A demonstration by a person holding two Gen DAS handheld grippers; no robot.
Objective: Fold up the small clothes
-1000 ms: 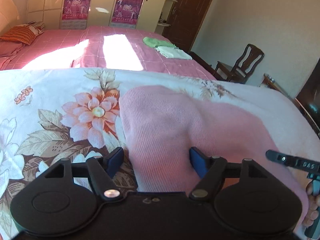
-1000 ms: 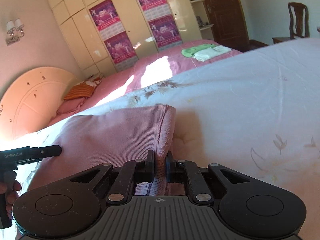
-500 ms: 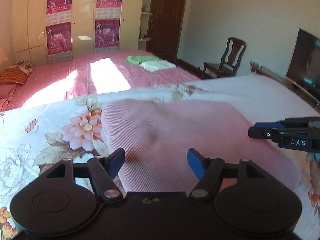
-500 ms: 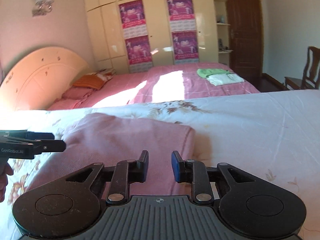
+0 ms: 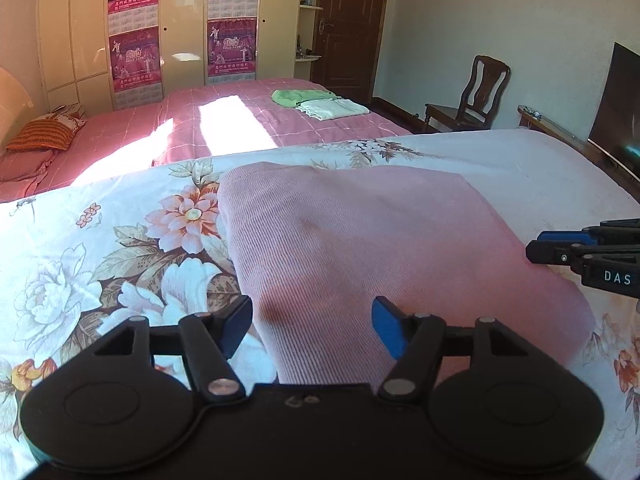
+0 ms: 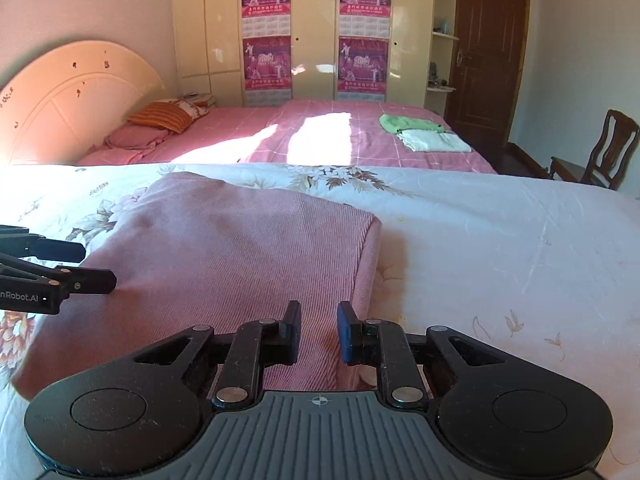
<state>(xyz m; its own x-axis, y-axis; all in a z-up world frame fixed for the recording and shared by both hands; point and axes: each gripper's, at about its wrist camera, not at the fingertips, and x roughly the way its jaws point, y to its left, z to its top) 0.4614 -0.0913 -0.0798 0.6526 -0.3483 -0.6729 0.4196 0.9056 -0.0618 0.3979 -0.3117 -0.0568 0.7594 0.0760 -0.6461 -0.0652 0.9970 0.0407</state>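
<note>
A pink ribbed garment point(image 5: 360, 240) lies folded flat on the floral bedspread point(image 5: 120, 248); it also shows in the right wrist view point(image 6: 224, 256). My left gripper point(image 5: 312, 322) is open wide and empty, hovering over the garment's near left edge. My right gripper point(image 6: 318, 330) is open by a narrow gap and empty, above the garment's near right corner. Each gripper shows in the other's view: the right one at the right edge point(image 5: 584, 252), the left one at the left edge point(image 6: 60, 268).
A second bed with a pink cover point(image 6: 320, 140) stands behind, with folded green point(image 6: 408, 123) and white clothes point(image 6: 434, 141) on it and an orange pillow point(image 6: 164, 116). A wooden chair point(image 5: 472, 100) and a TV point(image 5: 616, 108) stand to the right.
My right gripper let go of the garment's edge and opened slightly. Both grippers rose and drew back. The garment dropped and now lies flat.
</note>
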